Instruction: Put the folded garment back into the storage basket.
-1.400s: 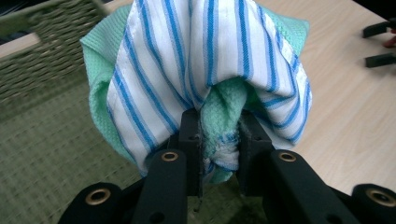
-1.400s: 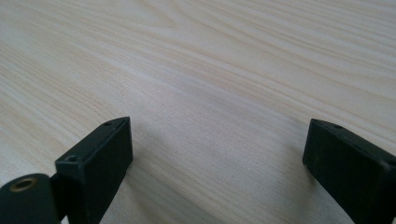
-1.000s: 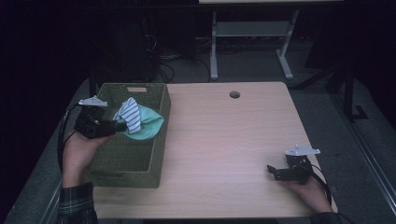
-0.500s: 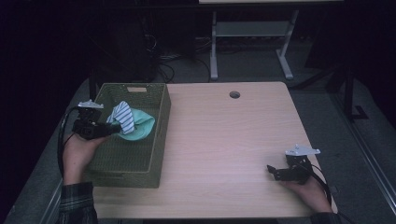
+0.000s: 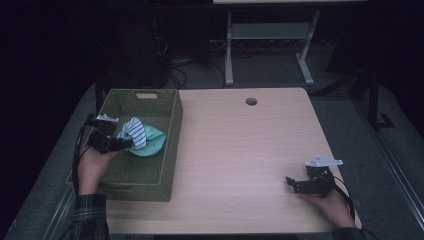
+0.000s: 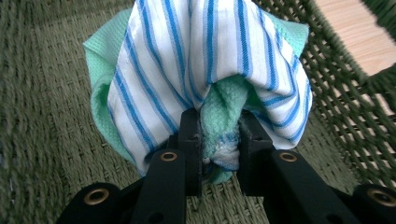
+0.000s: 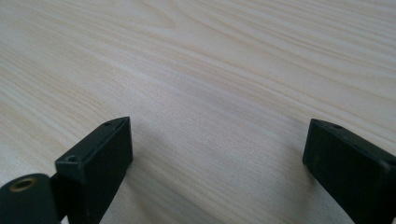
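A bundle of cloths, one white with blue stripes (image 5: 135, 133) (image 6: 210, 56) and one mint green (image 5: 152, 142) (image 6: 224, 112), hangs inside the green woven basket (image 5: 150, 95). My left gripper (image 5: 125, 143) (image 6: 219, 140) is shut on the bundle, its jaws pinching the green fold with the striped cloth draped over them. In the left gripper view the basket's floor (image 6: 51, 116) lies close below the bundle. My right gripper (image 5: 291, 183) (image 7: 217, 149) rests low over the bare table near the front right, jaws wide open with nothing between them.
The light wooden table (image 5: 240, 150) has a round cable hole (image 5: 251, 101) near its far edge. The basket takes up the table's left side. Beyond the table stand a metal desk frame (image 5: 265, 35) and cables on a dark floor.
My left gripper has sunk with the cloth bundle and drawn left, from over the basket's right rim down into the basket. The right gripper has stayed still.
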`<state>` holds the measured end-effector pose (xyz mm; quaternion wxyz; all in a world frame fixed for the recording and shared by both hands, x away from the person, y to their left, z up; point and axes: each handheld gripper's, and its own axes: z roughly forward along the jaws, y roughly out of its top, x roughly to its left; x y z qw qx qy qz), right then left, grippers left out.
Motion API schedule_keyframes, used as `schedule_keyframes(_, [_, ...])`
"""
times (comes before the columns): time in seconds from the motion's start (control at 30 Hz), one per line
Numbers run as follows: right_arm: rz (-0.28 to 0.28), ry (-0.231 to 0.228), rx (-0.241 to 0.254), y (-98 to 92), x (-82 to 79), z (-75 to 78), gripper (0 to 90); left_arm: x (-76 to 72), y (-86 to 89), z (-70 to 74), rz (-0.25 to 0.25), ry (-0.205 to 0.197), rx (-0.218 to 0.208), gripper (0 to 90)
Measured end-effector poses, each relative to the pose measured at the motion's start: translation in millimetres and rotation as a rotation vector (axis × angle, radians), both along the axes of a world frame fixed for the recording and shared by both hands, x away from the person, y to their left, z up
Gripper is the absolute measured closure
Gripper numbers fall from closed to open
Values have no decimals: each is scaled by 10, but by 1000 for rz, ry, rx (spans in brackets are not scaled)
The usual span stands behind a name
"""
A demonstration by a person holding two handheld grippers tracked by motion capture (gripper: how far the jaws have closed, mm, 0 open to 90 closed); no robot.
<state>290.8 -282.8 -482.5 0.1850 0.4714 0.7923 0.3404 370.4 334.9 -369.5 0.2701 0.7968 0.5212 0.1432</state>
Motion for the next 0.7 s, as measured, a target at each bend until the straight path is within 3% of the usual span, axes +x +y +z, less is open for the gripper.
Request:
schedule_keyframes(0.23, [-5, 3, 1, 1, -2, 1, 76, 58, -39, -140, 4, 35, 54, 732])
schedule_keyframes(0.53, [-11, 0, 2, -2, 1, -2, 76, 116, 2, -310, 24, 111, 45, 710])
schedule_keyframes(0.7, [-13, -1, 2, -4, 3, -2, 76, 139, -9, -370, 16, 148, 76, 676])
